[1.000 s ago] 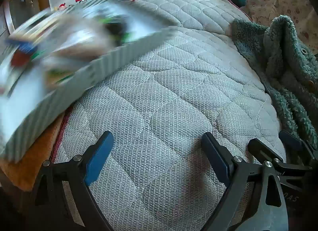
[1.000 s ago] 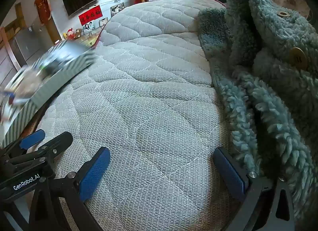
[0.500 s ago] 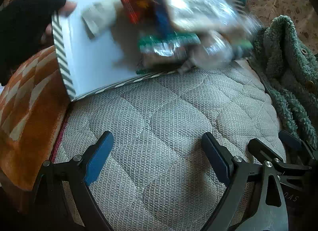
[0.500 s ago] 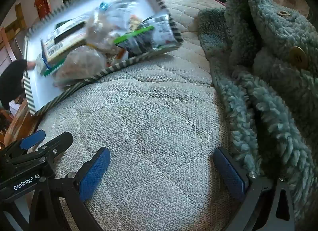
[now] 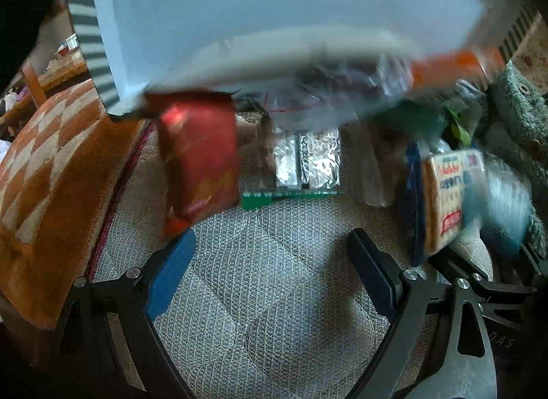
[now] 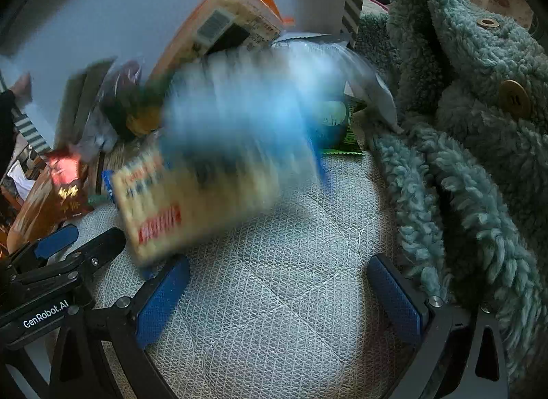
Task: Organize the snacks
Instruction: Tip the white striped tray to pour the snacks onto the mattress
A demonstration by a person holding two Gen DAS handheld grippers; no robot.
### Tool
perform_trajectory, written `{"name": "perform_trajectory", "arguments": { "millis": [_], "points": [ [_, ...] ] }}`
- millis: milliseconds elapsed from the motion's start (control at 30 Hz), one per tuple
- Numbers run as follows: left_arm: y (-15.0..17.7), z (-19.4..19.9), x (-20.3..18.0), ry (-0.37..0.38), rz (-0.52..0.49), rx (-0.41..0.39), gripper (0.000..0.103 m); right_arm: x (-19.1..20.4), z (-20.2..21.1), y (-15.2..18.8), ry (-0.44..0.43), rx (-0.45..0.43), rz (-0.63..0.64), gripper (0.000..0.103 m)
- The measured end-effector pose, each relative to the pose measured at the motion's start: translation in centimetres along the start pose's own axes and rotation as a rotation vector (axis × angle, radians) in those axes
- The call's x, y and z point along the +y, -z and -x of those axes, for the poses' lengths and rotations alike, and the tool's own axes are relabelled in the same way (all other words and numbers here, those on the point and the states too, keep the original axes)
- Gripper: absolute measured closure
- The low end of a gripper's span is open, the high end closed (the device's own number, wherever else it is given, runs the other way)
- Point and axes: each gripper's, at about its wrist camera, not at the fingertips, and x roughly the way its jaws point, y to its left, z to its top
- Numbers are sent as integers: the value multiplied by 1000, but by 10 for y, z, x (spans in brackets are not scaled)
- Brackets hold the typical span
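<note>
We see the left gripper [image 5: 270, 255] with its blue-padded fingers [image 5: 169, 275] spread wide over the quilted mattress [image 5: 260, 299], gripping nothing. The right gripper [image 6: 277, 292] is spread just as wide and also empty. A striped box [image 5: 92, 39] with a white inside hangs tipped above the mattress, and snack packets lie or hang blurred below it: a red packet [image 5: 200, 155] just ahead of the left gripper's left finger, a silver foil packet [image 5: 308, 162] with a green edge flat on the mattress, and a cracker pack [image 5: 445, 200] to the right. The right wrist view shows the cracker pack [image 6: 164, 207] smeared, perhaps mid-air, beside a blurred blue packet [image 6: 246, 114], plus an orange packet [image 6: 226, 25] and a teal fleece coat [image 6: 479, 124]. Only the left wrist view shows the orange checked cushion [image 5: 44, 193].
</note>
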Motion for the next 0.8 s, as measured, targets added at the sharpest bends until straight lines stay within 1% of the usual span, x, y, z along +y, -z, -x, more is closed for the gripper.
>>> {"name": "perform_trajectory", "arguments": {
  "millis": [600,667,800],
  "points": [
    [1,1,-8,2,2,0,12,-1,1,-5,0,1,0,0],
    [1,0,-8,-6,5,4,9,-1,1,-4,0,0,0,0],
    [1,-1,-3,2,14,6,9,-1,1,-5,3,2,2,0]
  ]
}}
